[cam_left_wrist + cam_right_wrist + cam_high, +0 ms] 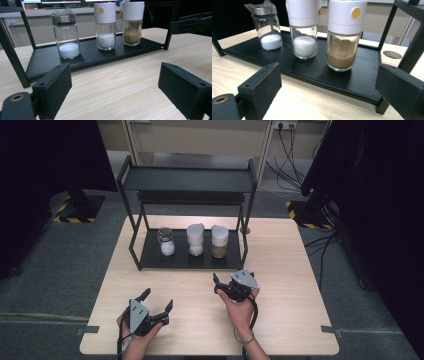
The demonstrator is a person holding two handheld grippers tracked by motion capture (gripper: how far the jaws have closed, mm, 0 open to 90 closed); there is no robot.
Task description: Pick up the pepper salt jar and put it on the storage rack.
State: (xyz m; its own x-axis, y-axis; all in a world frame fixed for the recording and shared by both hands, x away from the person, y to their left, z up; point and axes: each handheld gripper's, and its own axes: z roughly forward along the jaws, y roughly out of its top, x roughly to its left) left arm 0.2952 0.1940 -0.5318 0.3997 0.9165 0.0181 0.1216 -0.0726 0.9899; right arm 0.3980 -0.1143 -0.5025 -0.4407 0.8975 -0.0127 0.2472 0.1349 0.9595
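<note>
A black two-tier rack (145,251) stands at the back of the wooden table. Three jars line its lower shelf (47,58). At the left is a glass jar with a plastic-wrapped lid (166,241) (65,35) (266,27), holding white powder. A white-capped jar of white grains (195,240) (105,25) (304,30) is in the middle. At the right a white-capped jar of brown powder (219,241) (132,23) (344,35). My left gripper (157,300) (115,87) rests open near the table's front, well short of the rack. Close in front of the shelf, my right gripper (227,281) (327,87) is open and faces the brown-powder jar. Nothing is between either pair of jaws.
The rack's upper shelf (187,179) overhangs the jars, and its posts (412,42) frame the lower shelf. A round cable hole (393,54) lies in the table beyond the right post. Dark curtains and stand bases (80,207) flank the table on the floor.
</note>
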